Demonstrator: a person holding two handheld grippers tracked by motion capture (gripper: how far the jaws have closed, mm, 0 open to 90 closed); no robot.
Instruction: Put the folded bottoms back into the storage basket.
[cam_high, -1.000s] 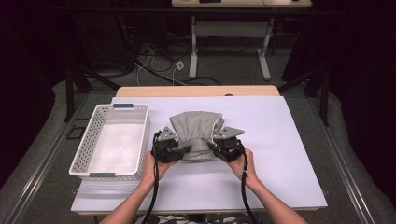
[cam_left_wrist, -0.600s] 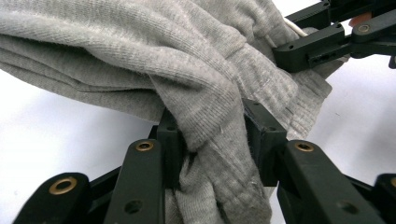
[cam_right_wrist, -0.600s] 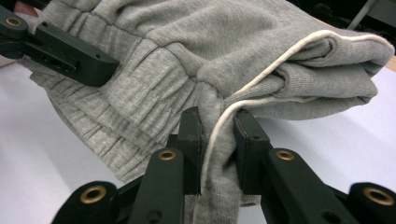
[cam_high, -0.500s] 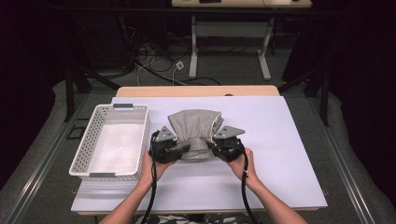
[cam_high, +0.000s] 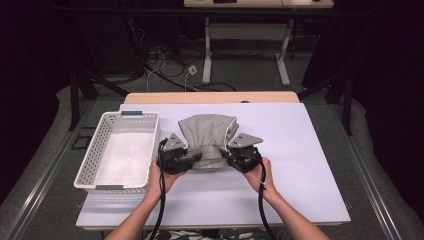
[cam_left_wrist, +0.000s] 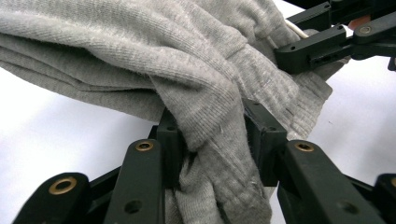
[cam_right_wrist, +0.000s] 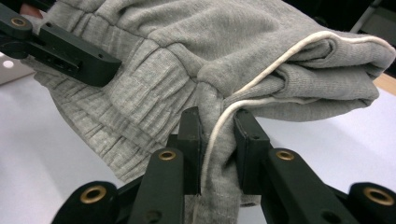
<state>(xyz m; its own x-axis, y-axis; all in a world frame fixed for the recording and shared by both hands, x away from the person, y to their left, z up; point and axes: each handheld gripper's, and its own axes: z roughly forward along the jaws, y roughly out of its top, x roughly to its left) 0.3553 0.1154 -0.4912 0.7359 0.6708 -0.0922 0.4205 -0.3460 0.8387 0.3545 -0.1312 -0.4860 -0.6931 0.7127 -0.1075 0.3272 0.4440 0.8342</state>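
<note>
A folded grey knit garment (cam_high: 207, 131) with a white drawstring (cam_right_wrist: 280, 52) lies at the middle of the white table (cam_high: 300, 165). My left gripper (cam_high: 196, 158) is shut on its near-left edge; in the left gripper view the jaws pinch a bunched fold of the cloth (cam_left_wrist: 140, 56), with the gripper (cam_left_wrist: 212, 135) squeezing it from both sides. My right gripper (cam_high: 224, 154) is shut on the near-right edge, and in the right gripper view the gripper (cam_right_wrist: 218, 130) clamps the cloth (cam_right_wrist: 210, 42) and the cord together. Each gripper view shows the other gripper across the garment.
A white perforated basket (cam_high: 90, 165) stands empty at the table's left, close to my left hand. Bare white tabletop stretches to the right and toward the near edge. Table legs and cables sit on the dark floor beyond the far edge.
</note>
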